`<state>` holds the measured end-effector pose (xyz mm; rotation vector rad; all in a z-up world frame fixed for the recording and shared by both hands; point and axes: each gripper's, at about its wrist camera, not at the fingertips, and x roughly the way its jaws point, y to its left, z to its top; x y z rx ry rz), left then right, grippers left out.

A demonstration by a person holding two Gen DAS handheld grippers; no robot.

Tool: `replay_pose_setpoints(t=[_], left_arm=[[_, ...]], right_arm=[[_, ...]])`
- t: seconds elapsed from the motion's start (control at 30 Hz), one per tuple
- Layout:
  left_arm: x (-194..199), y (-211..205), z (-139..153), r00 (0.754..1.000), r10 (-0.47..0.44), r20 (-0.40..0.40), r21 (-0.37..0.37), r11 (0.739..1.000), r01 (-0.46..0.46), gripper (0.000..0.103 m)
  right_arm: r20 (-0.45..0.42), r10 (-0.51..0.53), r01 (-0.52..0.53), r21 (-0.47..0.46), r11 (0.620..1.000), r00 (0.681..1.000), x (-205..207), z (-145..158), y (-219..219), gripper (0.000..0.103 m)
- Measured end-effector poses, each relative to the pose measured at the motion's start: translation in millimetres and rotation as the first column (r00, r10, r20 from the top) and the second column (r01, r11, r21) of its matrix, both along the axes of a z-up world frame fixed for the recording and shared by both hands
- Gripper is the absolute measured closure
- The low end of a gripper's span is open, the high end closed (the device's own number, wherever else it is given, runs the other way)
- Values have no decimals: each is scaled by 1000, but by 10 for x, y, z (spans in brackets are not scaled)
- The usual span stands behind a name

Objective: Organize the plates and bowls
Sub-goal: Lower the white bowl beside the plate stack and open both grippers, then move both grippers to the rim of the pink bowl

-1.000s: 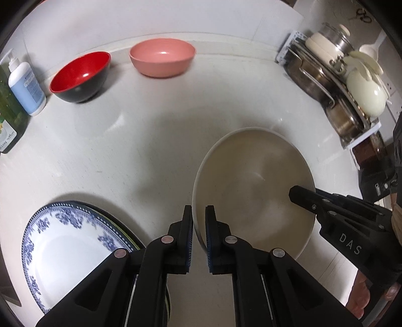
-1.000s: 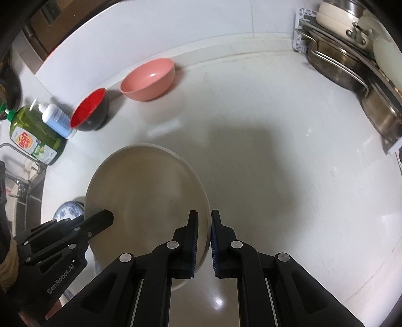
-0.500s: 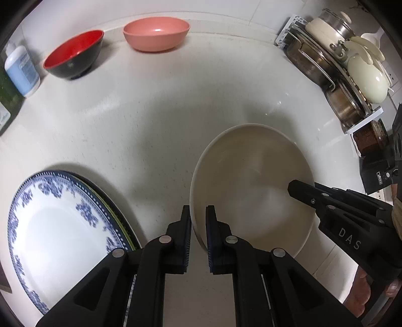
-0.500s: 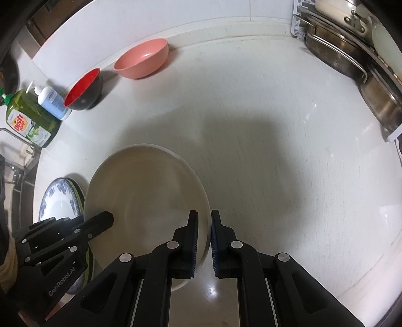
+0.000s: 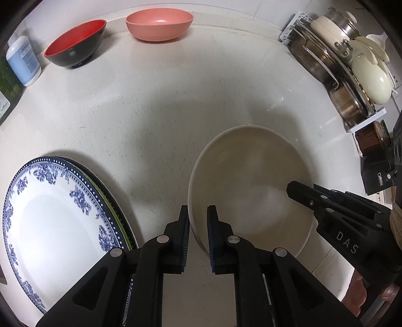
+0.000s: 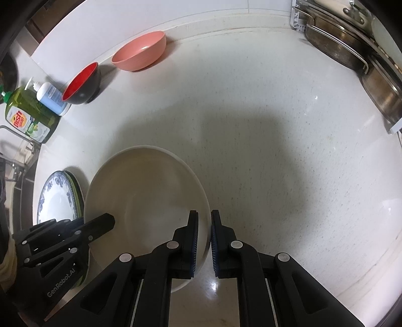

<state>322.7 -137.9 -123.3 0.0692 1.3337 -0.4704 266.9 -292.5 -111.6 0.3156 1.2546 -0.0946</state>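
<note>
Plates and bowls on the white counter [image 5: 155,105] count as follows: three bowls and one stack of plates.

Bowl 1, the large beige bowl [image 5: 251,181], sits near the front of the counter, between the two grippers. The left gripper [image 5: 198,218] straddles its left rim, one finger outside the wall and one inside, and is clamped on the rim. The right gripper [image 6: 204,221] straddles the opposite rim in the same manner and is likewise clamped on it. In the right wrist view the same bowl [image 6: 145,191] fills the lower left, with the left gripper's fingers reaching over its near-left edge.

Bowl 2, the pink bowl [image 5: 159,24], stands at the far edge against the wall. Bowl 3, the red-and-black bowl [image 5: 75,44], stands just left of it; the two are apart.

The plate stack [image 5: 55,216] lies at the near left, beside the beige bowl. A blue-floral plate is on top; at least one dark-rimmed plate shows beneath it. The exact count of plates is not determinable.

Two bottles stand at the far left: one white-and-blue pump bottle [image 6: 51,96] and one green dish-soap bottle [image 6: 27,115]. A rack of pots [image 5: 351,75] occupies the far right.
</note>
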Motion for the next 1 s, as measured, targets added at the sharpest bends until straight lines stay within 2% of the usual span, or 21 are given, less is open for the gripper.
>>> replay_pose_setpoints(t=[0.2,0.33,0.4,0.47,0.57,0.67,0.9,1.0], left_arm=[[-7,11,20,1000,17,11,3,1000,-17,89],[-4,54,64,999,36,33,-5,999,-35,69],[-8,72,96,997,47,60,2,999,-47,64],[-4,99,128,995,60,81,5,998,-60,52],[5,160,190,990,86,113,4,996,-87,46],[16,211,277,984,93,149,12,995,-96,39],[50,299,572,960,92,264,30,994,-104,29],[85,312,688,951,85,298,34,994,-100,26]], right_arm=[[7,5,-5,-4,1000,1000,1,5,11,92],[21,4,-3,-21,1000,1000,-15,21,35,92],[34,3,-2,-31,1000,999,-25,49,40,92],[43,10,-8,-39,999,999,-30,75,42,91],[53,6,-3,-47,999,999,-33,111,42,88],[76,2,3,-67,998,997,-39,174,50,75],[140,5,9,-97,995,990,-22,419,114,73],[168,6,11,-102,995,986,21,527,146,66]])
